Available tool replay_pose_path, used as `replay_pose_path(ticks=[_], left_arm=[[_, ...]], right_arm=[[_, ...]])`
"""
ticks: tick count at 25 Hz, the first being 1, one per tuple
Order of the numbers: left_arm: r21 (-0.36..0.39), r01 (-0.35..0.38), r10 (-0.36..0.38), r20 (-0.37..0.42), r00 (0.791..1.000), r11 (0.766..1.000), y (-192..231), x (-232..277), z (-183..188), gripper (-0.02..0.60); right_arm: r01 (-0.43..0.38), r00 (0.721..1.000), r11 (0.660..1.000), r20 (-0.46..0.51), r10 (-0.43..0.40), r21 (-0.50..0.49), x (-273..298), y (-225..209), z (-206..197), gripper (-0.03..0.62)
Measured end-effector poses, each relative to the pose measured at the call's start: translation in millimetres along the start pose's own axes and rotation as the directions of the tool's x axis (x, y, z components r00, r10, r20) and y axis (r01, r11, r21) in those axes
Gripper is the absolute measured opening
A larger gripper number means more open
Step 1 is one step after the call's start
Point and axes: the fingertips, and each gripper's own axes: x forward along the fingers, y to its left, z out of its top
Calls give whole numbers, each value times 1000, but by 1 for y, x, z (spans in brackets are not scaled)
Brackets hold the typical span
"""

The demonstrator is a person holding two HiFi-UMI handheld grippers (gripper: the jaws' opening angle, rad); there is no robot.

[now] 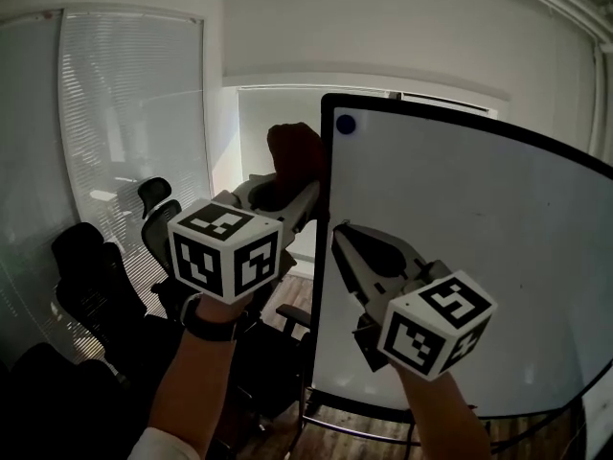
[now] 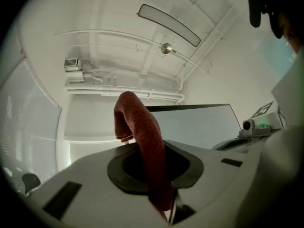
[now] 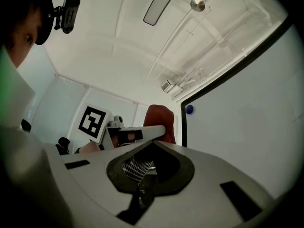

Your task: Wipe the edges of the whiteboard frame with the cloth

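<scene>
The left tool point(image 1: 299, 195), nearest, pinches the red cloth point(image 1: 295, 151) high at the left edge of the whiteboard frame point(image 1: 325, 218). It may be touching the frame. The right tool point(image 1: 340, 233), pressed together and empty, hovers before the board. The edge-wiping step seems in hand, and next the cloth should slide down that edge under firm pressure.

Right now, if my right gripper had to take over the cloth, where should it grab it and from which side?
Grip the free folded end of the cloth that arches above the left gripper, which pinches its lower part. Come from the whiteboard side, where the right gripper sits; the hump stands clear of the jaws there.
</scene>
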Motion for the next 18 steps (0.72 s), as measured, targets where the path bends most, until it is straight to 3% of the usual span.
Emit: replay_pose_path(ticks=[8,18], left_arm=[[92,-74,74,12,997,993,51,33,51,74],[184,-68,78,-49,996,981,42,66,35,73]], right_arm=[[15,1000,1000,19,-15,-24,3,-8,15,2],[37,999,999,12,-37,-11,-6,-27,-2,2]])
